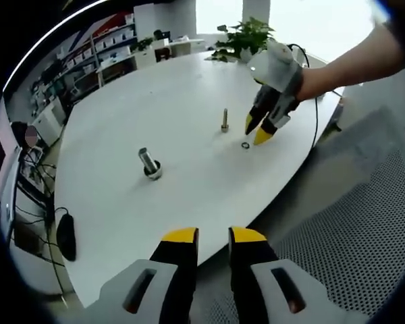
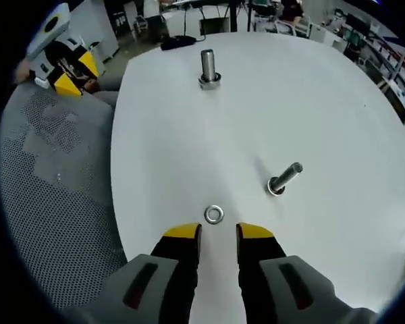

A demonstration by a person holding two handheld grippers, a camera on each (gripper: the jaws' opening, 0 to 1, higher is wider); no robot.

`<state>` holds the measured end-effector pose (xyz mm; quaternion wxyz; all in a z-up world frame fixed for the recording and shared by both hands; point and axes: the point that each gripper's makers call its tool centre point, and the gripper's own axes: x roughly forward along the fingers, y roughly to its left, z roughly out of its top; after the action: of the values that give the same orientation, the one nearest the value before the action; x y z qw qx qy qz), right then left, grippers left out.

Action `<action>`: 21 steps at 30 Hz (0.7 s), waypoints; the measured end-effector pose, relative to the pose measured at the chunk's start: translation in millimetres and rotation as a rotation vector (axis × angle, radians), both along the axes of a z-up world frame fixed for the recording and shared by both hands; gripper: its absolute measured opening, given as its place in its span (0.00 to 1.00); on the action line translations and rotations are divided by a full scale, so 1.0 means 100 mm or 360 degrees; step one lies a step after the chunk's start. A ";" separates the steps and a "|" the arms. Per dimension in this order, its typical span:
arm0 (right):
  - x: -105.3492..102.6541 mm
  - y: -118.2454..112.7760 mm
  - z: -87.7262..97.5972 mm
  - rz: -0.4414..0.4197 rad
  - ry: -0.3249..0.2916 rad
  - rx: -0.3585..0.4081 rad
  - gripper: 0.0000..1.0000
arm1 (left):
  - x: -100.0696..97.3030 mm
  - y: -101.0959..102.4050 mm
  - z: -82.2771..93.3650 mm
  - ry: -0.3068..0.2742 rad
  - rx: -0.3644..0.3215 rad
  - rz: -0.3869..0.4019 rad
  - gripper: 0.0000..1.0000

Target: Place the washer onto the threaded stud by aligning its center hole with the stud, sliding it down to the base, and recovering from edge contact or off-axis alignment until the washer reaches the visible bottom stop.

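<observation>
Lying flat on the white table [image 2: 310, 108], the washer [image 2: 214, 214] sits just ahead of the right gripper [image 2: 219, 233], between its yellow tips and touching neither. Those jaws stand a little apart with nothing held. The right gripper view also gives the small stud [image 2: 284, 178], upright on its base near the washer and to its right, and a larger bolt [image 2: 209, 69] standing further off, toward the table's far edge. The left gripper [image 2: 71, 75] appears at upper left, off the table over a grey mesh chair [image 2: 47, 202]; whether it is open cannot be told from there.

The left gripper view looks back across the table from the other side. Its own gripper [image 1: 213, 236] hangs beyond the table edge with jaws slightly parted and empty. The right gripper [image 1: 259, 129] comes down at the far side on a person's arm [image 1: 351, 64], its tips just over the washer [image 1: 246, 145], with the stud [image 1: 225, 120] just beside them and the bolt [image 1: 149, 163] nearer. This view adds a potted plant [image 1: 243, 37] and shelves [image 1: 101, 54] behind the table. No writing can be read in either view.
</observation>
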<state>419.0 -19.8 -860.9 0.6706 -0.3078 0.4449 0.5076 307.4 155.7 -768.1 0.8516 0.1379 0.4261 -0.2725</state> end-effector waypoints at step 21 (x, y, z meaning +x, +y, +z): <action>0.04 0.11 -0.04 0.0048 0.0062 0.0054 0.27 | 0.03 0.09 -0.02 0.0000 0.0027 0.0057 0.17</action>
<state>423.4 -8.3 -865.2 0.6593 -0.2929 0.4445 0.5310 310.4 164.6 -769.6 0.8551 0.1375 0.4308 -0.2535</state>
